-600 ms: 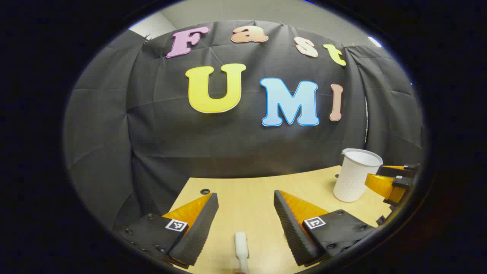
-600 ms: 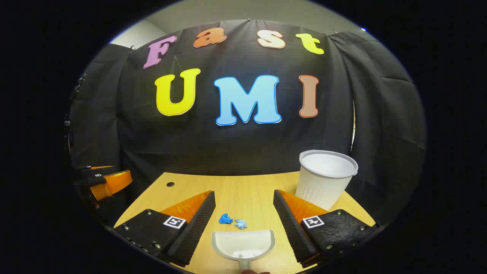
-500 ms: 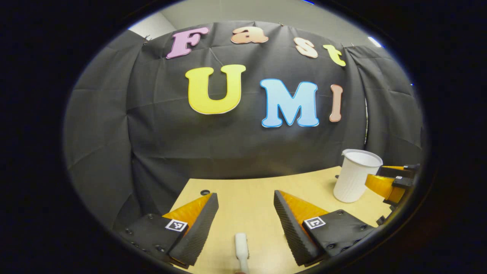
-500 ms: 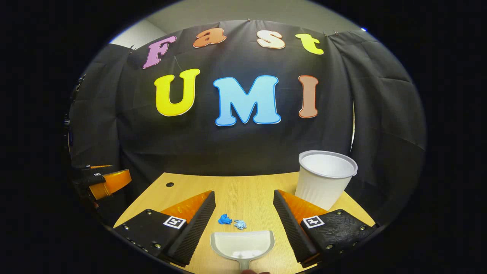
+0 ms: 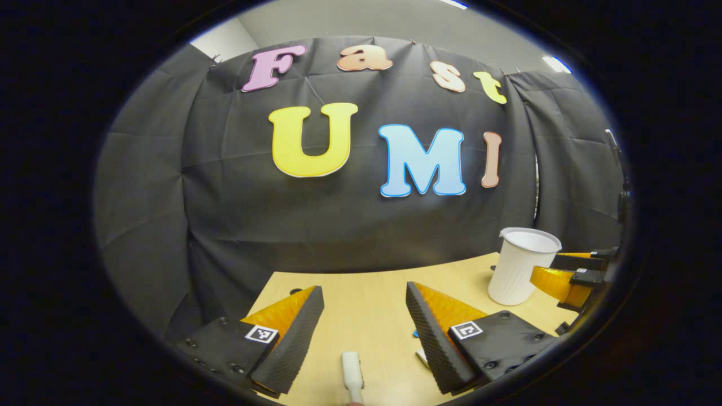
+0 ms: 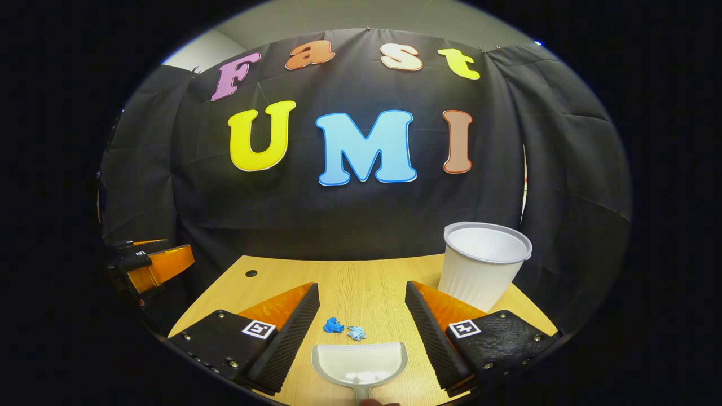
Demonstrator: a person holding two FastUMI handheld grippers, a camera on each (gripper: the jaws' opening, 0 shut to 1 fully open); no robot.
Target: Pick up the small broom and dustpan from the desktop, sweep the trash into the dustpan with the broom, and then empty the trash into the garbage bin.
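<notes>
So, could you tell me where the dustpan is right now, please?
In the right gripper view the dustpan lies on the desk, low centre between the open right gripper's fingers, just behind two blue scraps.

Both tools [image 5: 365, 316] [image 6: 362, 313] wide apart, empty.

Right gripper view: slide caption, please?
Open right gripper over grey plastic dustpan, blue crumpled paper scraps ahead, white ribbed plastic cup right.

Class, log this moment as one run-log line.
left gripper: open over broom | right gripper: open over dustpan | trash: unswept
</notes>
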